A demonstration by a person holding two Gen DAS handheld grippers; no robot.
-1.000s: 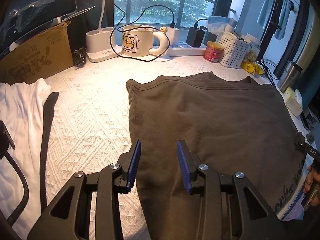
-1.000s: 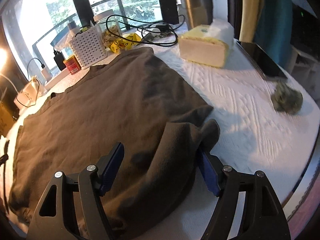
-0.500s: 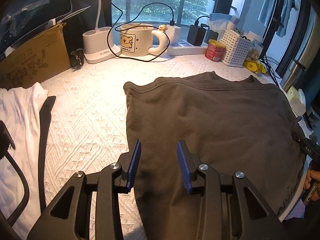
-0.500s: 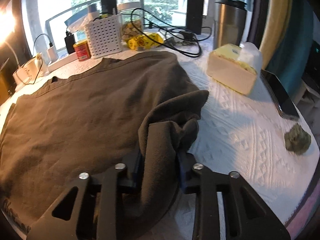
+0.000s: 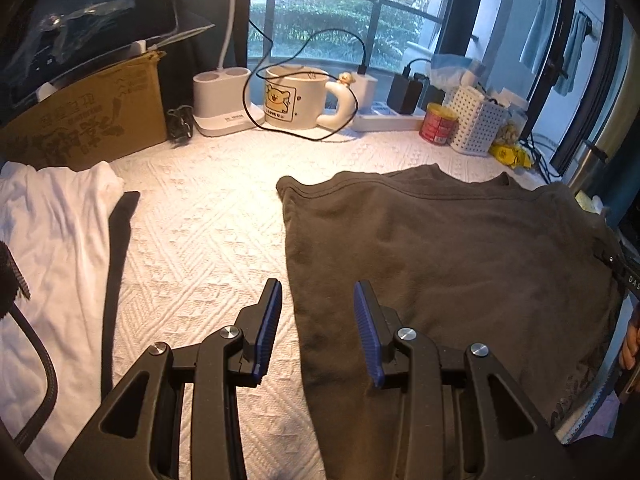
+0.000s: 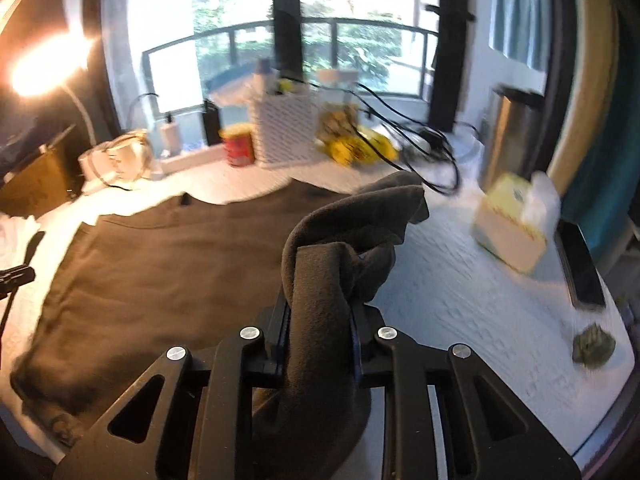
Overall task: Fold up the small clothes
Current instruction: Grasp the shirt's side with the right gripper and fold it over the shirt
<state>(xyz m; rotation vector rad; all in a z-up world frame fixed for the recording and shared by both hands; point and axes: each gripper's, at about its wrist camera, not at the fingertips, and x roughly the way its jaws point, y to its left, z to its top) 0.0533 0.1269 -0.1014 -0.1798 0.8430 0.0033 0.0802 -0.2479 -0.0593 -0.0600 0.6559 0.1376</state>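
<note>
A dark brown T-shirt (image 5: 440, 248) lies spread on the white textured tablecloth (image 5: 192, 240). My left gripper (image 5: 317, 286) hovers open over the shirt's left edge, with nothing pinched between its blue pads. The jaws of my right gripper (image 6: 318, 308) are closing on a bunched fold at the right side of the shirt (image 6: 160, 272). That fold (image 6: 344, 248) is raised off the table and stands up between the pads, hiding them. A white garment (image 5: 52, 240) lies at the far left.
Along the window stand a bear mug (image 5: 296, 98), a cardboard box (image 5: 80, 120), a red can (image 5: 438, 124) and a white basket (image 5: 478, 126). On the right are a tissue box (image 6: 512, 232), a phone (image 6: 582, 268), a steel tumbler (image 6: 508, 136) and a small greenish clump (image 6: 592, 346).
My right gripper went from wide open around the shirt's side to clamped on it, then lifted the bunched cloth and rolled. The left gripper stays open in much the same place.
</note>
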